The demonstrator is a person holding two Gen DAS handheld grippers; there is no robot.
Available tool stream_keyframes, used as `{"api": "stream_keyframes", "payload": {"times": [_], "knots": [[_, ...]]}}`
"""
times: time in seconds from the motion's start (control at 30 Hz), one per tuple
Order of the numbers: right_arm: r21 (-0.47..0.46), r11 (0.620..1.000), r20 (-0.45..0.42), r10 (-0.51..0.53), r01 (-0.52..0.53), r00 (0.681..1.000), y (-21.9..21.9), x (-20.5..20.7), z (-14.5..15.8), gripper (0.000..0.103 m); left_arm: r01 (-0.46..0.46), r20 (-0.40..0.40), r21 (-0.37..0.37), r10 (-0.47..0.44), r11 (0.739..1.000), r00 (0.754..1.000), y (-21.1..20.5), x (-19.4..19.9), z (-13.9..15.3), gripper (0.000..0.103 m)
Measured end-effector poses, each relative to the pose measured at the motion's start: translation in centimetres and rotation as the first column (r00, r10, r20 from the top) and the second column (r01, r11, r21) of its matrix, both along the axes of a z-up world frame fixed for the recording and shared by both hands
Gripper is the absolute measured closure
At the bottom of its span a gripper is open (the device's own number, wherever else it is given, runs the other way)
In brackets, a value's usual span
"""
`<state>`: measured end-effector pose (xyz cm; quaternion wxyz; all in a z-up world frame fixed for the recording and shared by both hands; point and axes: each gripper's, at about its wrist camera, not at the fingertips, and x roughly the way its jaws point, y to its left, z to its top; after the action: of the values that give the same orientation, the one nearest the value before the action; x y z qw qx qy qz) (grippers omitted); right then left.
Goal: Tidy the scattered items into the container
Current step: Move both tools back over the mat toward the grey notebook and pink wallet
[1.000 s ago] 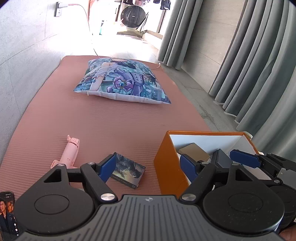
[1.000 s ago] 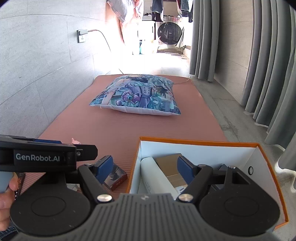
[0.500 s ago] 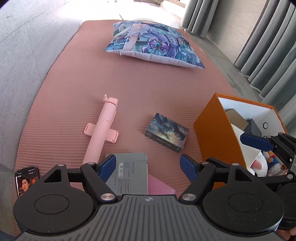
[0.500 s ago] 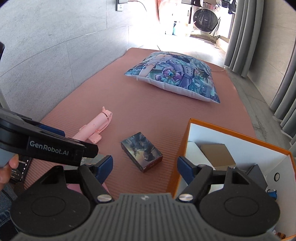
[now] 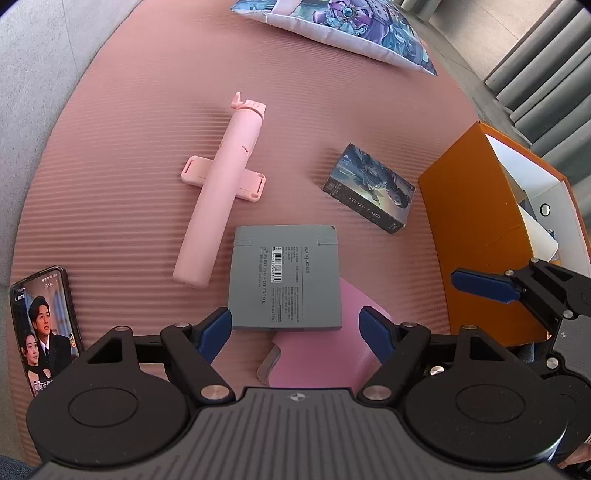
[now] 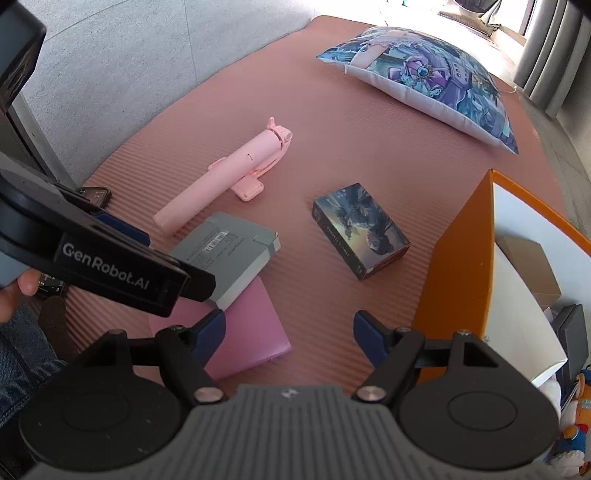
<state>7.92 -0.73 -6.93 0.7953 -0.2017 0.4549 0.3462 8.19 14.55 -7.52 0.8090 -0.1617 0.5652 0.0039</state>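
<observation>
On the pink mat lie a pink selfie stick (image 5: 223,195) (image 6: 225,177), a grey notebook (image 5: 284,278) (image 6: 225,254) resting on a pink folder (image 5: 321,354) (image 6: 236,332), and a dark photo card box (image 5: 369,186) (image 6: 360,229). An orange box with white inside (image 5: 480,221) (image 6: 461,251) stands at the right and holds several items. My left gripper (image 5: 295,334) is open and empty, just above the notebook's near edge. My right gripper (image 6: 290,334) is open and empty, above the mat between folder and orange box.
A patterned pillow (image 5: 343,26) (image 6: 432,74) lies at the far end of the mat. A phone with a lit screen (image 5: 44,325) lies at the mat's left edge. Grey curtains (image 5: 535,66) hang to the right. The mat (image 5: 129,147) has bare room around the items.
Both grippers have tilted down and pulled back toward the near left, away from the orange box. The notebook, folder and whole selfie stick have come into view under them.
</observation>
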Motion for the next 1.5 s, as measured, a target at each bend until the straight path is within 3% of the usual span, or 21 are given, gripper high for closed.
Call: {"api": "stream_keyframes", "payload": {"times": [0.1, 0.23, 0.43, 0.5, 0.6, 0.9, 1.03, 1.23, 1.5], "knots": [[0.002, 1.0, -0.018, 0.002, -0.002, 1.0, 0.5, 0.2, -0.4, 0.029, -0.016, 0.021, -0.013, 0.016, 1.0, 1.0, 0.3, 0.2, -0.3, 0.013], [-0.017, 1.0, -0.006, 0.025, -0.025, 1.0, 1.5, 0.4, -1.1, 0.047, -0.019, 0.032, -0.027, 0.02, 0.999, 0.999, 0.3, 0.5, -0.5, 0.013], [-0.034, 0.999, 0.019, 0.029, -0.028, 0.999, 2.2, 1.3, -1.5, 0.063, -0.138, 0.057, -0.027, 0.139, 0.99, 0.989, 2.3, 0.9, -0.7, 0.016], [-0.033, 0.999, 0.016, 0.026, -0.026, 1.0, 2.3, 1.7, -1.7, 0.065, -0.17, 0.054, -0.047, 0.172, 0.984, 0.984, 3.0, 1.1, -1.1, 0.028], [-0.025, 1.0, 0.006, 0.017, -0.017, 1.0, 2.6, 2.2, -2.1, 0.065, -0.179, 0.034, -0.039, 0.181, 0.983, 0.983, 3.1, 1.4, -1.7, 0.034], [-0.015, 1.0, -0.013, 0.023, -0.024, 1.0, 3.9, 3.6, -3.7, 0.066, -0.203, -0.052, -0.088, 0.199, 0.975, 0.979, 3.1, 1.9, -3.5, 0.034], [0.004, 0.999, -0.02, 0.032, -0.032, 0.999, 4.1, 3.5, -3.5, 0.074, -0.222, -0.065, -0.129, 0.215, 0.966, 0.974, 3.5, 1.9, -3.9, 0.033], [0.041, 0.999, -0.047, 0.028, -0.026, 0.998, 3.8, 3.3, -3.2, 0.083, -0.213, -0.065, -0.133, 0.206, 0.968, 0.976, 3.3, 1.9, -3.9, 0.031], [0.056, 0.996, -0.077, 0.077, -0.073, 0.994, 3.8, 2.2, -3.0, 0.085, -0.157, -0.064, -0.079, 0.152, 0.984, 0.986, 2.1, 2.3, -3.8, 0.013]]}}
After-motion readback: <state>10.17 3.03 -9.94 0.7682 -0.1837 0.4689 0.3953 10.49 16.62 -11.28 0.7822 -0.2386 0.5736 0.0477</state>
